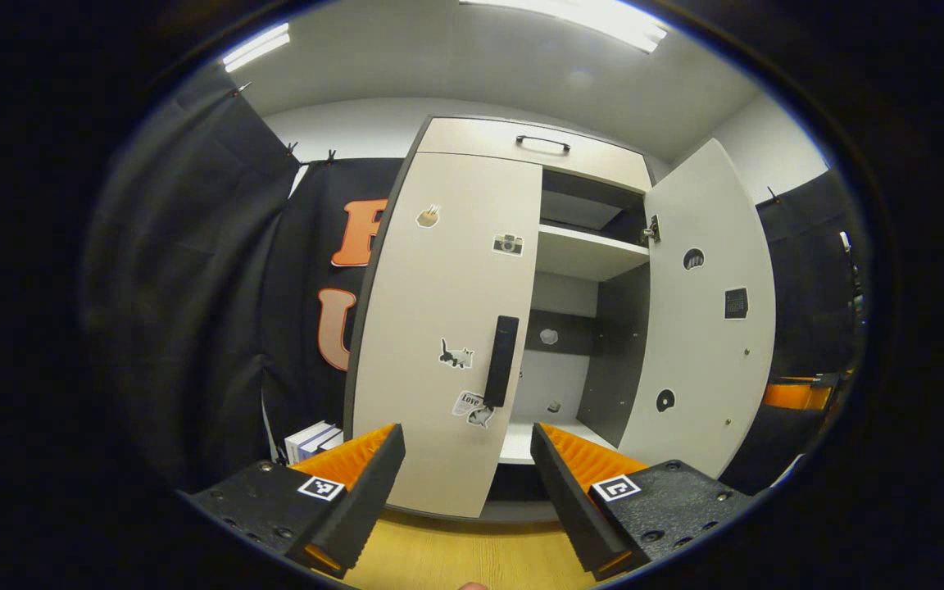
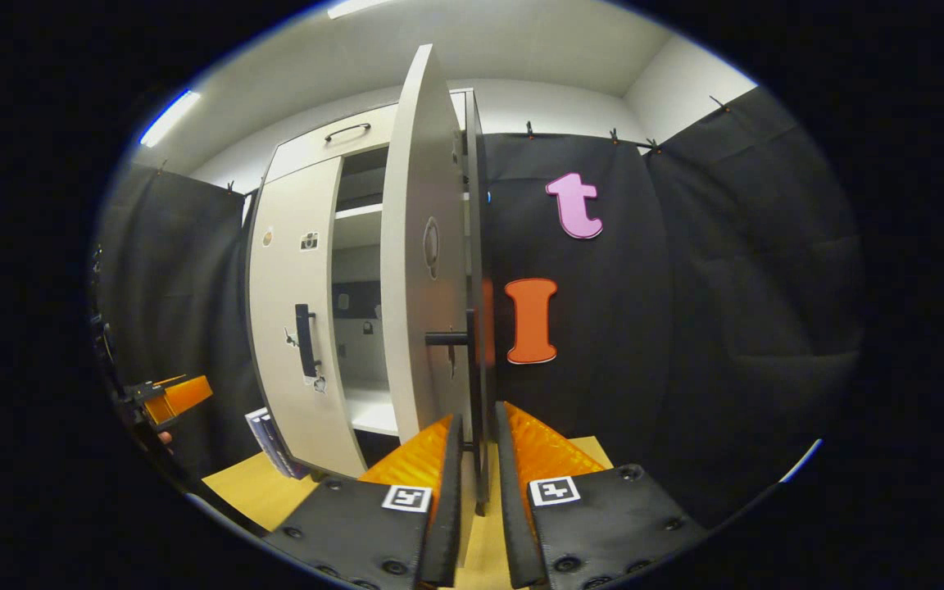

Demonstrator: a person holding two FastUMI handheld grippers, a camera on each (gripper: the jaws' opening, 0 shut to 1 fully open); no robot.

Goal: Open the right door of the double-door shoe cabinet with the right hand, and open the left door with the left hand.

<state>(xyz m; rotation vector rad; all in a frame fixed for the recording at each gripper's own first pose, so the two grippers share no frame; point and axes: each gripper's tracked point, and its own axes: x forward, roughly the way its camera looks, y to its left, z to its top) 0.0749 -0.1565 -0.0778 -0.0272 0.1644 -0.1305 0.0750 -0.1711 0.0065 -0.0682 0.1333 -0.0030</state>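
Shoe cabinet [image 1: 570, 156]: pale, tall, double-door, centre of your left gripper view. Left door [image 1: 447, 328]: shut, upright, dark vertical handle [image 1: 501, 360] near its inner edge, several stickers on its face. Right door [image 1: 705, 328]: swung open at centre right, exposing pale shelves [image 1: 583, 250]; in your right gripper view you see it edge-on, centre frame.

A pale yellow wooden floor [image 1: 472, 557] runs beneath the left gripper [image 1: 468, 492], whose two fingers are spread apart just above it. Ahead of those fingers, a white double-door shoe cabinet [image 1: 439, 328] stands directly on the floor. Left of the left finger, beside the cabinet's foot, a small stack of books [image 1: 312, 442] sits at floor level. In the right gripper view the same floor [image 2: 259, 487] stretches left of the right gripper [image 2: 476, 492].
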